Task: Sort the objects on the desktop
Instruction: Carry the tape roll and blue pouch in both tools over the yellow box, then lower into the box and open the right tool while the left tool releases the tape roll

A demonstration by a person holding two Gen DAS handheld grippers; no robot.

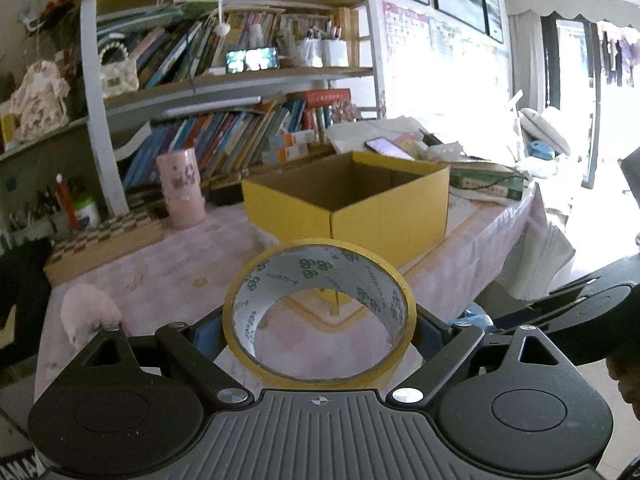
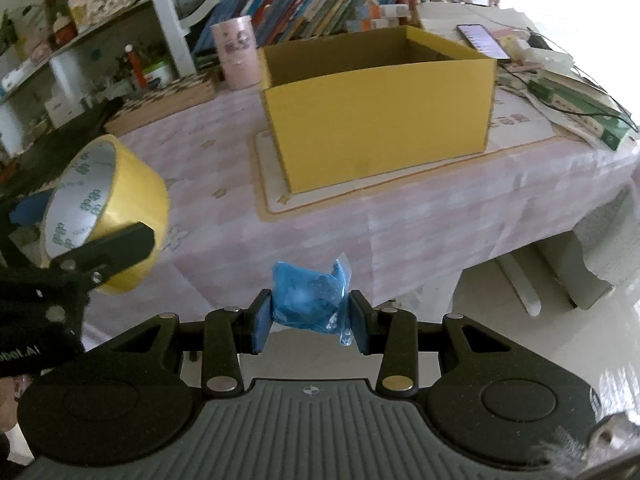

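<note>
My left gripper point(image 1: 318, 330) is shut on a yellow tape roll point(image 1: 320, 256) and holds it above the pink tablecloth, short of an open yellow cardboard box point(image 1: 384, 208). The tape roll point(image 2: 132, 196) and the left gripper also show at the left of the right wrist view. My right gripper point(image 2: 310, 318) is shut on a small blue plastic packet point(image 2: 304, 296), held off the table's near edge, in front of the box point(image 2: 380, 116). The box's inside looks empty from here.
A pink cylindrical cup point(image 1: 182, 188) and a checkered wooden box point(image 1: 104, 244) stand left of the yellow box. A pink fluffy thing point(image 1: 86, 312) lies at the table's left edge. Books, papers and a phone point(image 2: 482, 40) clutter the right end. Bookshelves stand behind.
</note>
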